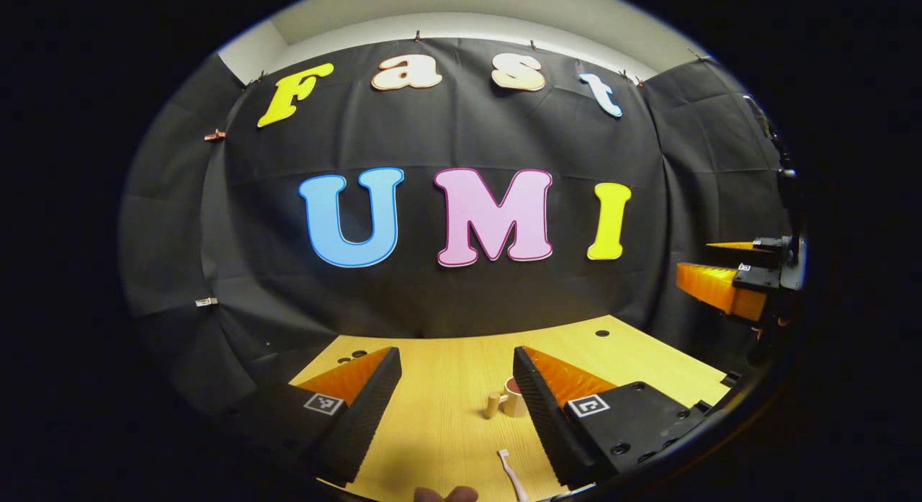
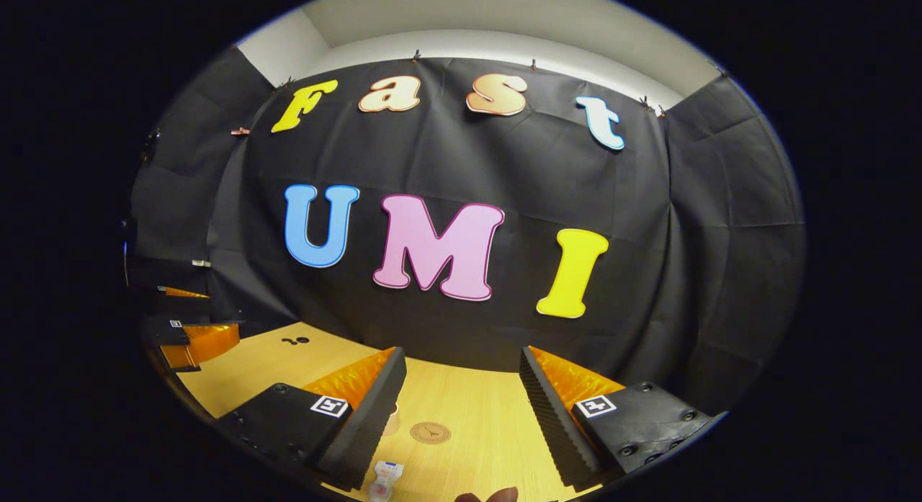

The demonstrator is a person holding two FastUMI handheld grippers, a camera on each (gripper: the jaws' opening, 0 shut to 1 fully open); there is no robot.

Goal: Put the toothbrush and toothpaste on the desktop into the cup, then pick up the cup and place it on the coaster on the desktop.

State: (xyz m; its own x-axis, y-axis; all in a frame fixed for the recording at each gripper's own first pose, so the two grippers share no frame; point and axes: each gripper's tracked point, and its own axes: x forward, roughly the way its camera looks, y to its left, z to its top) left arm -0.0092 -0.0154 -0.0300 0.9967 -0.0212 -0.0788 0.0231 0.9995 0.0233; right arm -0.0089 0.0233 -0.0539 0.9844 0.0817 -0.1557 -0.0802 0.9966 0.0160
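Observation:
In the left gripper view my left gripper is open above the wooden desktop. A cream cup with a reddish inside and a side handle stands just left of its right finger. A white toothbrush lies near the bottom edge. My right gripper hangs open at the far right. In the right gripper view my right gripper is open over the desktop. The round wooden coaster lies between its fingers. The toothpaste tube lies below the left finger. My left gripper shows at the far left.
Small dark holes dot the far part of the desktop, with more holes at its far left. The black cloth wall rises right behind the desk. Fingertips of a hand show at the bottom edge.

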